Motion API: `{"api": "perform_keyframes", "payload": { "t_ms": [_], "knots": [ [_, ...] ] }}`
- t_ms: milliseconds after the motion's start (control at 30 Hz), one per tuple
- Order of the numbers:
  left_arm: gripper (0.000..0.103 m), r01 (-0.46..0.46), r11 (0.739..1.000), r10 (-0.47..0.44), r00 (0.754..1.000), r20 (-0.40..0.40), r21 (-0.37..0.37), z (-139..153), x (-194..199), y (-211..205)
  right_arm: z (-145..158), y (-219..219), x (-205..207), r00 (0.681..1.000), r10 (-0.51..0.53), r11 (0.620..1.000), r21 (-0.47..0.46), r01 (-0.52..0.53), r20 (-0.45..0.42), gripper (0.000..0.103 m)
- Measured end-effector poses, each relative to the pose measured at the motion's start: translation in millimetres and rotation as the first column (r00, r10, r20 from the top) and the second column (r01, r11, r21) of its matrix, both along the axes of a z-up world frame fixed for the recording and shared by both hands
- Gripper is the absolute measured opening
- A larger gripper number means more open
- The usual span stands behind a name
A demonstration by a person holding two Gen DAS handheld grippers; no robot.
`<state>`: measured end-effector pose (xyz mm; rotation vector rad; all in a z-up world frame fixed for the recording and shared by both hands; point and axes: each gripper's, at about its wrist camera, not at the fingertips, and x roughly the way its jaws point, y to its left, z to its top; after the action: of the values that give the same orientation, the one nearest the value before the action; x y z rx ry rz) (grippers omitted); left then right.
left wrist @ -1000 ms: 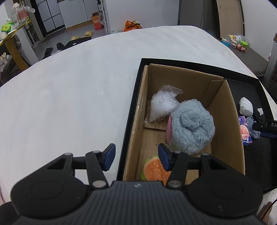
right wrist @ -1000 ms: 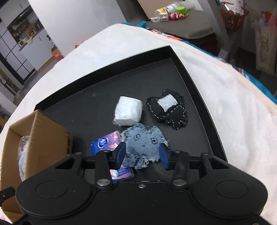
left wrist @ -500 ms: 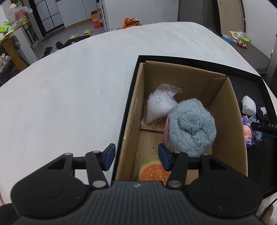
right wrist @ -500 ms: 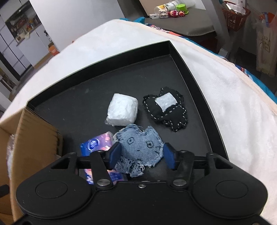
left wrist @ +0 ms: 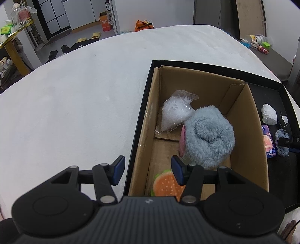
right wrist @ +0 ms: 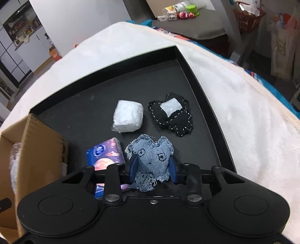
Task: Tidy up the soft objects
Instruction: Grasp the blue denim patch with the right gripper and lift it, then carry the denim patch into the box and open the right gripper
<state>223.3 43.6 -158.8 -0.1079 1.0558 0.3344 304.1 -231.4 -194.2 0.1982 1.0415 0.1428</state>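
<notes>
On the black tray (right wrist: 93, 105), my right gripper (right wrist: 153, 167) is closing, and its blue pads press both sides of a small denim soft toy (right wrist: 151, 157). A purple tissue pack (right wrist: 106, 154), a white wrapped lump (right wrist: 128, 117) and a black stitched pouch (right wrist: 174, 116) lie around it. The cardboard box (left wrist: 243, 116) holds a fluffy blue rolled towel (left wrist: 210, 135), a clear bag of white filling (left wrist: 176, 110) and a burger toy (left wrist: 166, 184). My left gripper (left wrist: 148, 169) hangs open above the box's near left wall, holding nothing.
Box and tray rest on a white fleece-covered surface (left wrist: 75, 103) that stretches wide to the left. Past it are the room floor with slippers (left wrist: 90, 36) and a grey bench with small toys (right wrist: 180, 13).
The right jaws opened wider, then closed in on the denim toy, which now stands squeezed between the pads. The left gripper kept its place and opening.
</notes>
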Motion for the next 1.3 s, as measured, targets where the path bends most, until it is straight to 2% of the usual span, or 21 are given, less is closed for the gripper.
{"api": "perform_keyframes", "payload": {
  "t_ms": [400, 833, 1033, 1300],
  "knots": [
    [0.053, 0.019, 1.000, -0.019, 1.000, 0.011, -0.022, 6.0, -10.3, -1.3, 43.5, -1.5, -25.1, 0.999, 0.013, 0.999, 0.047, -0.015, 0.047, 0.035],
    [0.052, 0.026, 0.998, -0.023, 0.999, 0.049, -0.065, 12.6, -24.6, 7.8, 87.0, 37.2, -51.0, 0.986, 0.102, 0.991, 0.078, -0.113, 0.132, 0.036],
    [0.047, 0.027, 0.994, -0.021, 0.998, 0.063, -0.104, 10.8, -29.7, 13.6, 99.7, 61.6, -57.1, 0.977, 0.148, 0.982, 0.091, -0.162, 0.152, 0.037],
    [0.032, 0.024, 0.990, -0.013, 0.997, 0.079, -0.139, 7.7, -34.9, 21.4, 105.6, 92.7, -63.8, 0.966, 0.211, 0.969, 0.100, -0.226, 0.147, 0.038]
  ]
}}
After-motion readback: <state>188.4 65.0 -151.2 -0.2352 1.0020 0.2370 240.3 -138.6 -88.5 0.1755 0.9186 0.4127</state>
